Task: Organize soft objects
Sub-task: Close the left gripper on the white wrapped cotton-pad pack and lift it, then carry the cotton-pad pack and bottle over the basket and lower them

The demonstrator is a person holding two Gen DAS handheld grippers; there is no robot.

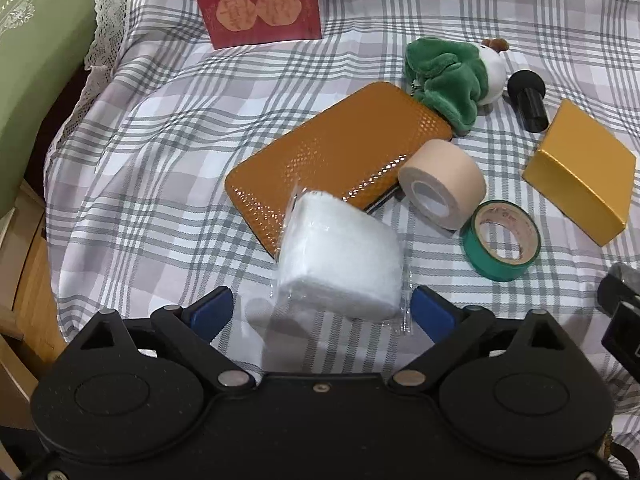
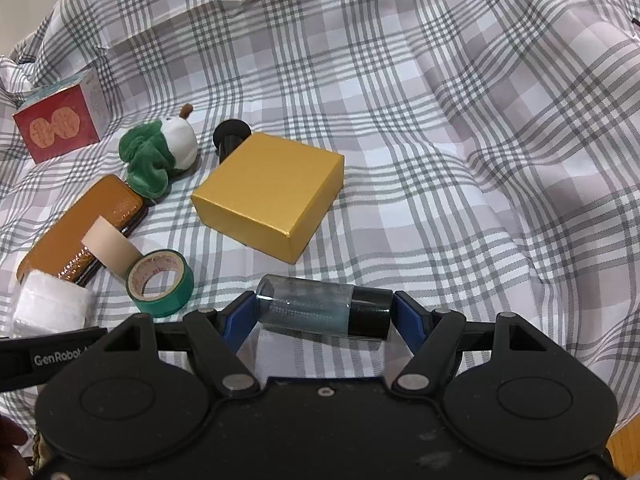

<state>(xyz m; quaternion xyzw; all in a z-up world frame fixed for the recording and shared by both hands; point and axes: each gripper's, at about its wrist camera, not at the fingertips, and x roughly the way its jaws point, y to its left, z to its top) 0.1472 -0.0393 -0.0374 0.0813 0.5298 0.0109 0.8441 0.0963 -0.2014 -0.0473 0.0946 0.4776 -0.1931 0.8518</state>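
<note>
Wrapped white pad pack [image 1: 340, 256] is lying between wide-spread left gripper [image 1: 322, 314] fingers, low centre.
Small bottle [image 2: 324, 306] is being clamped endwise by the right gripper [image 2: 324, 316]; plush toy [image 2: 160, 152] is resting upper left.

Grey-and-white checked cotton-like cloth [image 2: 400, 100] covers everything, matt and creased. White fluffy pad in crinkly clear plastic wrap [image 1: 340, 256] sits at centre of the left view; glossy, dimpled orange flat case [image 1: 332, 160] at 12 o'clock from it. Matt beige fabric tape roll [image 1: 442, 184], shiny green plastic tape roll [image 1: 502, 240]. Matt gold card box [image 2: 268, 188]. Green plush toy [image 2: 156, 152], fuzzy. Clear glassy bottle with glossy black cap [image 2: 324, 306].
</note>
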